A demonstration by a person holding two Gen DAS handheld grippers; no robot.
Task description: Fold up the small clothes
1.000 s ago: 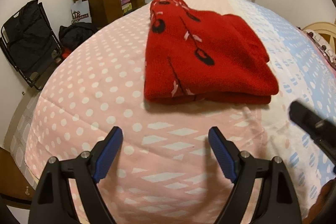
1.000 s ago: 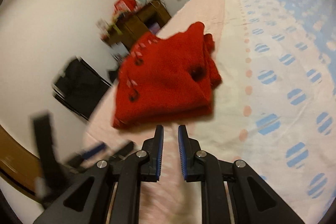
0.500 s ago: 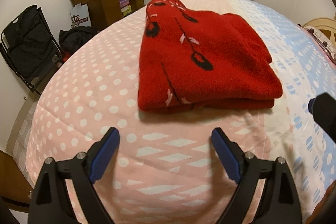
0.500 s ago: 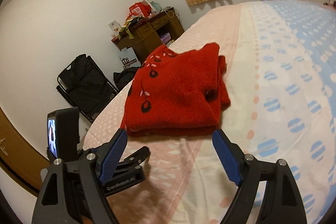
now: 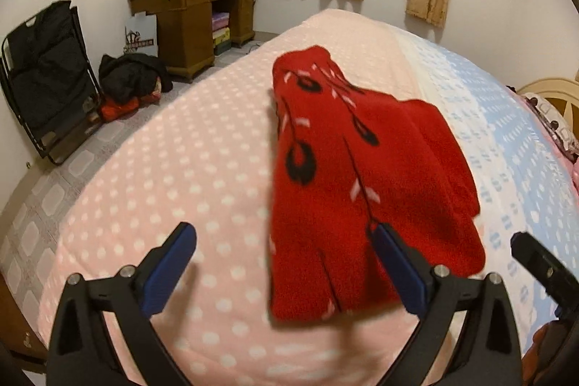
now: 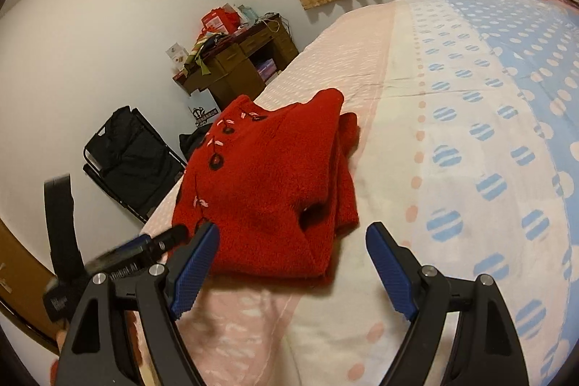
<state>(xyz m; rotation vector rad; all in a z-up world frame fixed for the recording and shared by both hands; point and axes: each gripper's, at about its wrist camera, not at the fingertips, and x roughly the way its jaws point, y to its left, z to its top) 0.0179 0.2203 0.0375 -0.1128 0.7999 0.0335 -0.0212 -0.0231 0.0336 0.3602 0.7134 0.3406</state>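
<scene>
I have just let both sets of jaws spread: my left gripper (image 5: 286, 263) and right gripper (image 6: 293, 263) gape empty. The folded red fleece garment (image 5: 358, 190) lies released on the pink-and-blue dotted bedspread (image 5: 188, 169), so I judge this fold done.

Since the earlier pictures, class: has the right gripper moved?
Yes. The right gripper has just opened, nothing between its jaws, and backed off; the desk sits farther away in its view.

left gripper (image 6: 152, 250) body, white lettering, too blurred to read
</scene>
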